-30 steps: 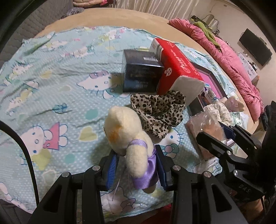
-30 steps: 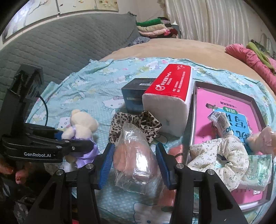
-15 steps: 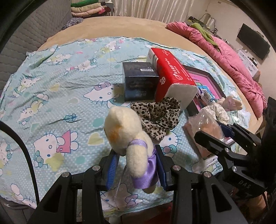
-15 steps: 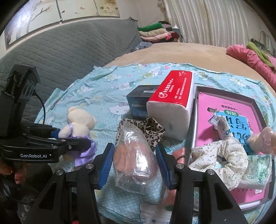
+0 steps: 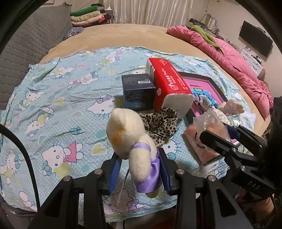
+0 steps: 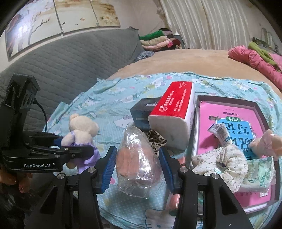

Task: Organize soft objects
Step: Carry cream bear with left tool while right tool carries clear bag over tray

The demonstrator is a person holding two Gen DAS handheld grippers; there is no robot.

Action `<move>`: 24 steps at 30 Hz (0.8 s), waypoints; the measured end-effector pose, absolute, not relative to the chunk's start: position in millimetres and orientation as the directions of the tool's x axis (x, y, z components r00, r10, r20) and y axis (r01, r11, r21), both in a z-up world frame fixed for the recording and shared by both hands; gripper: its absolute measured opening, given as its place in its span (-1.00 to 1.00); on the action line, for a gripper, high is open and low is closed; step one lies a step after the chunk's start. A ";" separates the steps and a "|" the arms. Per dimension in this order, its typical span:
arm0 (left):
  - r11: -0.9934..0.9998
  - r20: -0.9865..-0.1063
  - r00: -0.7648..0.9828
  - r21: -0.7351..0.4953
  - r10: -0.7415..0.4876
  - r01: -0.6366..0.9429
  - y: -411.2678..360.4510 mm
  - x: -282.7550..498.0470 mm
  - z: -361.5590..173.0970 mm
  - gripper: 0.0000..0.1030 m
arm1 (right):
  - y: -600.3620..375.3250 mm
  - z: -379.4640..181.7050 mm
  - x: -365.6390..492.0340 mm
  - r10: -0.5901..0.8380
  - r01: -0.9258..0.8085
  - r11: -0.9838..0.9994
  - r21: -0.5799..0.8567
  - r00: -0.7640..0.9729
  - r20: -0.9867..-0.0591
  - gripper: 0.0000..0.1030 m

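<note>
Straight ahead of the tools stretches a wide tan bed (image 5: 123,37), and a grey quilted headboard (image 6: 70,61) runs along its left side. Above that headboard hangs a painted panel (image 6: 52,19) of blossom branches. Pale pleated curtains (image 6: 211,22) close off the far wall, with a stack of folded clothes (image 5: 88,15) just below them. Off to the right lies a pink quilt (image 5: 238,58), and beyond it a dark screen (image 5: 255,40) is fixed to a cream wall.

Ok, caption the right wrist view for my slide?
Right gripper clamps a bagged pink soft item; left gripper holds a cream teddy.
</note>
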State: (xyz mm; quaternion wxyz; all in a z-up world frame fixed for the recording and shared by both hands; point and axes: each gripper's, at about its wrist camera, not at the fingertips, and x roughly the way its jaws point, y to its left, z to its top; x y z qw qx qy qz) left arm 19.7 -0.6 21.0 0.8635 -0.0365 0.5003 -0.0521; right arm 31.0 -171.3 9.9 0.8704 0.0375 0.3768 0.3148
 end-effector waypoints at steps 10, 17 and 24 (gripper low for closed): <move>0.991 -0.841 0.525 -0.099 -0.132 0.091 -20.9 17.8 39.1 -0.21 | -189.7 27.5 26.8 0.583 -0.489 0.808 0.330 0.577 -0.572 -0.01; 0.988 -0.833 0.534 -0.090 -0.144 0.127 -41.0 21.6 49.2 -0.21 | -221.3 39.8 28.0 0.544 -0.414 0.839 0.354 0.649 -0.531 -0.01; 0.981 -0.819 0.548 -0.087 -0.169 0.172 -64.9 27.3 60.9 -0.21 | -257.6 50.4 28.3 0.495 -0.331 0.862 0.384 0.714 -0.495 -0.01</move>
